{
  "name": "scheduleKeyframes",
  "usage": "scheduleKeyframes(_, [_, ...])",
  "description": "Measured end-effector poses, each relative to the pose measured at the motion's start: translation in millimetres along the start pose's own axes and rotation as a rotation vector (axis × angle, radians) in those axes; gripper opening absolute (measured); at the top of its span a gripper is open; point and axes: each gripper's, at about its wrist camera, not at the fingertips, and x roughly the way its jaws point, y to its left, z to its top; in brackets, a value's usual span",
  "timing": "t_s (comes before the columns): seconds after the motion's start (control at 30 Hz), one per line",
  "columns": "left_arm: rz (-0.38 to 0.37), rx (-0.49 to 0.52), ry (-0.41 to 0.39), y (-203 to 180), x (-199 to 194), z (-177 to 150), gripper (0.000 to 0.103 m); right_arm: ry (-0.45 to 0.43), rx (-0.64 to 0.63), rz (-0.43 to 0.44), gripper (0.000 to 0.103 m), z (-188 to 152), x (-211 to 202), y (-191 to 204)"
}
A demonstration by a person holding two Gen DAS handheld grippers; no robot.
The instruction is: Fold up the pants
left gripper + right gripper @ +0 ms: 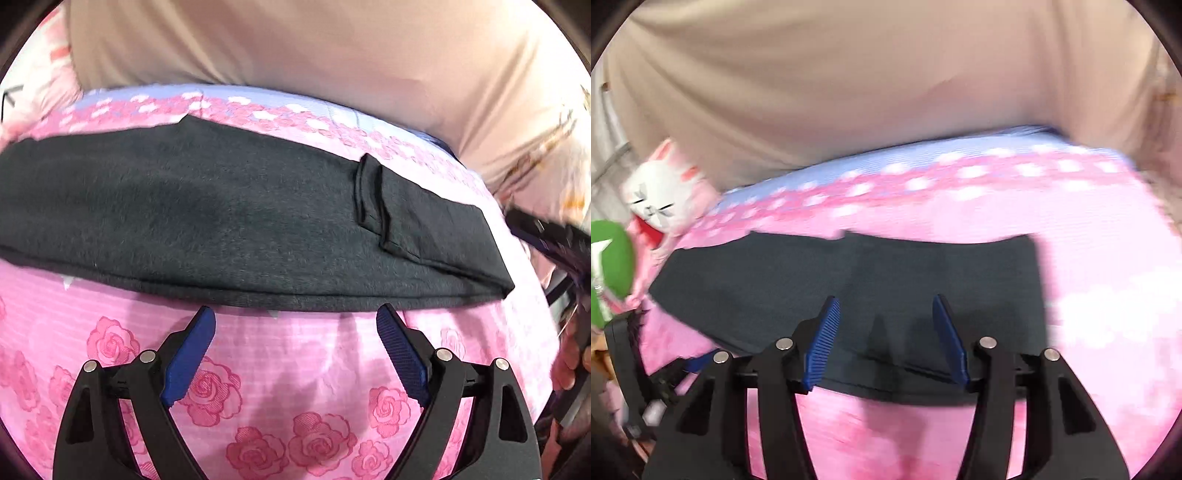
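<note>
The dark grey pants (221,221) lie folded into a long flat band across the pink rose-print bed sheet (295,387). A small folded flap (373,199) sits on top toward their right end. My left gripper (295,310) is open wide, its blue pads over the sheet just short of the pants' near edge, with nothing between them. In the blurred right wrist view, the pants (886,266) fill the middle, and my right gripper (885,298) stands open over their near edge. Its pads are apart and not pressing on the cloth.
A beige fabric wall (295,44) rises behind the bed. A white and pink plush toy (665,195) and a green object (609,258) sit at the pants' left end. A hand (569,362) shows at the right edge of the left wrist view.
</note>
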Motion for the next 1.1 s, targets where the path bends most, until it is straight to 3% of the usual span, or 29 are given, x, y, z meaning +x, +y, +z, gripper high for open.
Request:
scheduleKeyframes(0.1, [0.004, 0.005, -0.006, -2.4, -0.3, 0.1, 0.086, 0.03, -0.026, 0.055, 0.051, -2.5, 14.0, 12.6])
scheduleKeyframes(0.23, [0.027, 0.014, -0.019, -4.9, -2.4, -1.5, 0.086, 0.101, -0.096, 0.118, 0.052, -3.6, 64.6, 51.8])
scheduleKeyframes(0.3, [0.03, 0.01, -0.021, -3.5, -2.3, -0.9, 0.086, 0.14, -0.146, 0.091, 0.053, -4.3, 97.6, 68.9])
scheduleKeyframes(0.33, [0.032, 0.007, -0.019, -2.3, -1.7, -0.4, 0.086, 0.148, -0.163, 0.074, 0.048, -5.7, 105.7, 70.7])
scheduleKeyframes(0.43, [0.025, -0.002, -0.015, -0.5, -0.9, 0.2, 0.086, 0.132, -0.117, 0.096, 0.003, 3.6, 106.2, 65.5])
scheduleKeyframes(0.53, [0.013, 0.0, -0.016, 0.0, -1.1, 0.0, 0.086, 0.048, -0.081, 0.118, 0.003, 24.7, 78.7, 60.6])
scheduleKeyframes(0.6, [0.008, 0.008, -0.012, -1.0, 0.1, 0.2, 0.086, 0.041, -0.099, 0.129, 0.003, 32.4, 80.8, 69.4])
scheduleKeyframes(0.77, [0.011, 0.004, -0.018, -0.5, -0.9, 0.7, 0.086, 0.179, -0.146, 0.148, 0.013, 10.5, 123.2, 85.6])
scheduleKeyframes(0.8, [0.01, 0.001, -0.018, -0.3, -0.5, 1.0, 0.086, 0.168, -0.159, 0.144, 0.02, 3.7, 121.6, 87.7])
scheduleKeyframes(0.83, [0.009, 0.001, -0.017, -0.2, -0.3, 0.6, 0.086, 0.154, -0.17, 0.153, 0.04, 0.0, 118.2, 89.6])
scheduleKeyframes(0.9, [0.004, 0.008, -0.015, -1.0, -0.2, 0.7, 0.086, 0.123, -0.2, 0.11, 0.062, -4.2, 112.7, 95.7])
scheduleKeyframes(1.03, [0.017, 0.028, -0.024, -5.1, -1.0, 0.8, 0.086, 0.078, -0.277, -0.056, 0.057, -6.7, 113.4, 102.0])
scheduleKeyframes(1.1, [0.029, 0.033, -0.034, -6.3, -2.2, 0.2, 0.086, 0.08, -0.245, -0.028, 0.057, -6.0, 108.2, 97.0])
